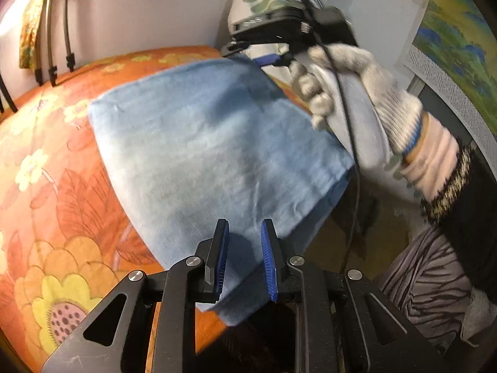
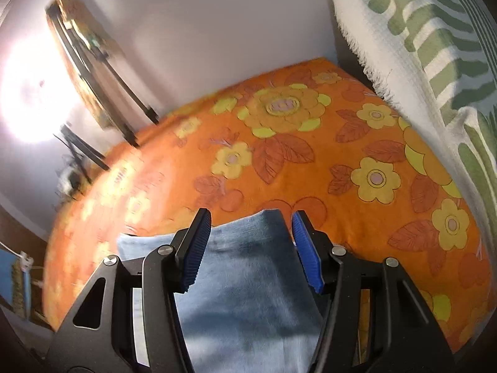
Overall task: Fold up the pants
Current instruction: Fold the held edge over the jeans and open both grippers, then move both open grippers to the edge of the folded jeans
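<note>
The left wrist camera looks forward and down past its 2 black fingers (image 1: 243, 258), close over the folded light-blue fabric pants (image 1: 217, 143), facing the white wall and the gloved right hand (image 1: 357, 93). The right wrist camera looks likewise down over the pants' far edge. Both share the orange flowered bedspread (image 2: 310, 155).

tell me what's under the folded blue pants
The folded blue pants lie on an orange floral bedspread, which shows around them on the far and left sides. Whatever is beneath the bedspread, or directly under the pants, is covered.
</note>
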`<state>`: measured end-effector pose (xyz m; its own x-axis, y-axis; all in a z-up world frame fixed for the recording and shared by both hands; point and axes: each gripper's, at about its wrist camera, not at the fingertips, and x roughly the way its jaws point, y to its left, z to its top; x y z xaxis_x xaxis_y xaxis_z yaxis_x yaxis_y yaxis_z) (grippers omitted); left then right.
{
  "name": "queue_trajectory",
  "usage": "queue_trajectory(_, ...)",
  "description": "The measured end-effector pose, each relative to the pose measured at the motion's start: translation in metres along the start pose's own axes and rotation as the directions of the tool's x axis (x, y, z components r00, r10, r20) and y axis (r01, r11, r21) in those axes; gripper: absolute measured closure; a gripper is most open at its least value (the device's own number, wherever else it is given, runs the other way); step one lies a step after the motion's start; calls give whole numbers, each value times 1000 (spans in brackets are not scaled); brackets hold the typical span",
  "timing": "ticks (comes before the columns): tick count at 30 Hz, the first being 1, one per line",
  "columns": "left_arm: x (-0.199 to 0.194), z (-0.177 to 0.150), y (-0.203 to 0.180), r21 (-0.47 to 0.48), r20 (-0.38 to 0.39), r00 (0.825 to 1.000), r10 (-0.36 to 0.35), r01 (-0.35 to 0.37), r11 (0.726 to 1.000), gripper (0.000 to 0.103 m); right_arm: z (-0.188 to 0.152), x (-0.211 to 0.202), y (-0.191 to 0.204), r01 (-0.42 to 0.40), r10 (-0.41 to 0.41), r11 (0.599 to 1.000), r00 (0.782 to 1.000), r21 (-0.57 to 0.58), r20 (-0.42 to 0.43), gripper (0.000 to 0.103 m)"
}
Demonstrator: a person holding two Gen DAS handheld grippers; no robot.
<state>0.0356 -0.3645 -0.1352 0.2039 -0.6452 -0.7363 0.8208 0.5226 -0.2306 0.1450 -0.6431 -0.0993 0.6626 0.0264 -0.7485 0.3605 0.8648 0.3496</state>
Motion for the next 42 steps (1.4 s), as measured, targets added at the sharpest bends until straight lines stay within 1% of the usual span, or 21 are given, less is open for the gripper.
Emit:
queue_trajectory(4,-2,-10,-4,10,-8,1000,-17,17,1000,83,-4,27,-4,99,-101,995,993,-29,-56,46)
queue_trajectory(8,1,-14,-5,9,-24,999,-48,49,999,83,-7,35,-11,129,-130,991,990,-22,-51,45)
queue_trajectory(10,0,-16,-4,18,-22,999,-47,48,999,83,-8,38,-12,158,-160,987,986,-32,-49,44)
queue_trajectory(13,-13,-11,-1,8,-15,998,-61,61,998,83,-7,36,-17,160,-161,987,986,-10,-50,43)
queue_trajectory(16,-34,-11,12,-11,34,999,-25,26,1000,83,-6,13,-24,146,-146,989,989,21,-15,43)
queue_trajectory(17,-40,-9,17,-24,48,999,-9,10,1000,81,-7,4,-25,138,-138,990,990,20,0,43)
queue_trajectory(18,-46,-6,26,-45,64,998,14,-11,999,74,-8,-5,-27,124,-125,992,992,18,11,42)
queue_trajectory(19,-50,-4,33,-67,75,997,28,-23,997,69,-10,-16,-28,95,-96,995,995,19,20,38)
queue_trajectory(21,-57,3,51,-122,88,994,58,-47,991,69,-15,-34,-32,37,-38,999,998,18,46,31)
queue_trajectory(22,-60,6,58,-148,94,993,70,-56,987,69,-20,-43,-33,17,-18,1000,998,7,64,26)
queue_trajectory(23,-63,10,66,-173,99,992,77,-59,983,69,-25,-49,-32,11,-10,1000,997,-11,76,18)
queue_trajectory(25,-66,16,76,-193,105,989,101,-79,978,69,-36,-56,-32,35,-29,998,996,-60,89,9)
queue_trajectory(26,-65,20,78,-188,105,988,116,-95,978,69,-39,-56,-32,64,-57,995,994,-80,90,9)
queue_trajectory(27,-63,23,80,-181,103,987,122,-103,978,69,-42,-56,-34,97,-89,990,992,-98,85,9)
queue_trajectory(28,-59,27,81,-176,98,988,122,-103,979,69,-43,-55,-38,100,-93,989,994,-106,65,9)
queue_trajectory(32,-43,33,93,-223,83,992,97,-76,972,69,-44,-52,-50,-9,9,999,1000,-50,-3,9)
queue_trajectory(33,-38,33,95,-233,82,992,92,-70,970,68,-46,-51,-50,-15,15,999,1000,-50,-7,9)
queue_trajectory(36,-21,38,92,-212,51,994,100,-87,973,68,-47,-36,-42,26,-27,996,1000,-91,-11,9)
queue_trajectory(38,-12,42,94,-222,40,994,98,-87,971,68,-44,-21,-35,93,-97,988,995,-127,-22,9)
queue_trajectory(40,-5,46,98,-250,31,995,92,-81,965,68,-40,-2,-36,153,-162,981,985,-118,-67,9)
queue_trajectory(42,-4,46,101,-268,28,996,86,-75,960,68,-39,9,-41,154,-164,983,981,-96,-104,9)
